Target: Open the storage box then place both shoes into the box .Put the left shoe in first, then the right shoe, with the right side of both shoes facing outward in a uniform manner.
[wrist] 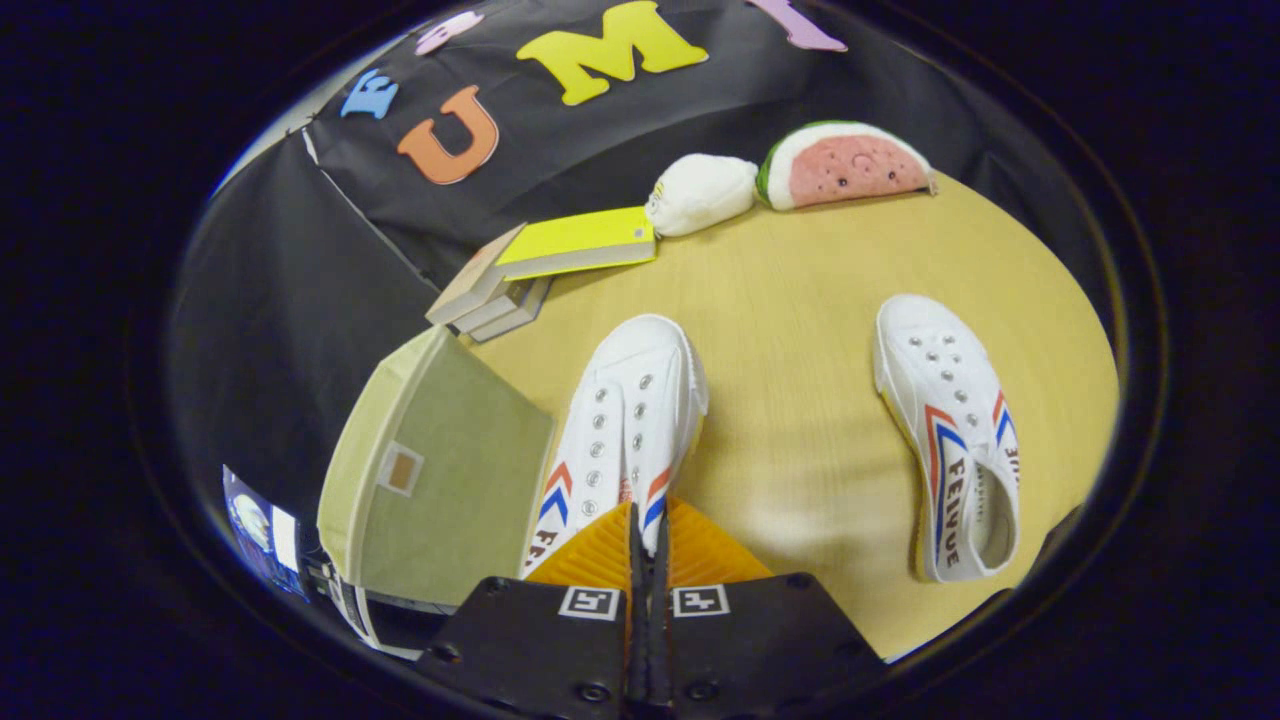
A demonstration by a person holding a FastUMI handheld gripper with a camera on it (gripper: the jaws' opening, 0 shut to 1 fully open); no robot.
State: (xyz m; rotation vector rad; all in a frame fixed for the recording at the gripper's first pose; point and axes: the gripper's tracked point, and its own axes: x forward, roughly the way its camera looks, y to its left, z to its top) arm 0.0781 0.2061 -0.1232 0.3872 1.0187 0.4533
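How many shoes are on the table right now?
2. One shoe lies just ahead of the closed gripper fingers, beside the olive storage box. The other shoe lies apart on the table, off to the fingers' right. None looks hidden.

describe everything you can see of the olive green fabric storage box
The olive green fabric storage box looks like soft woven cloth with a paler trimmed edge and a small square label patch on the face that shows. It appears closed and sits at the wooden table's edge, close beside the nearer white canvas shoe, below the stacked books. The gripper is shut, not touching it.
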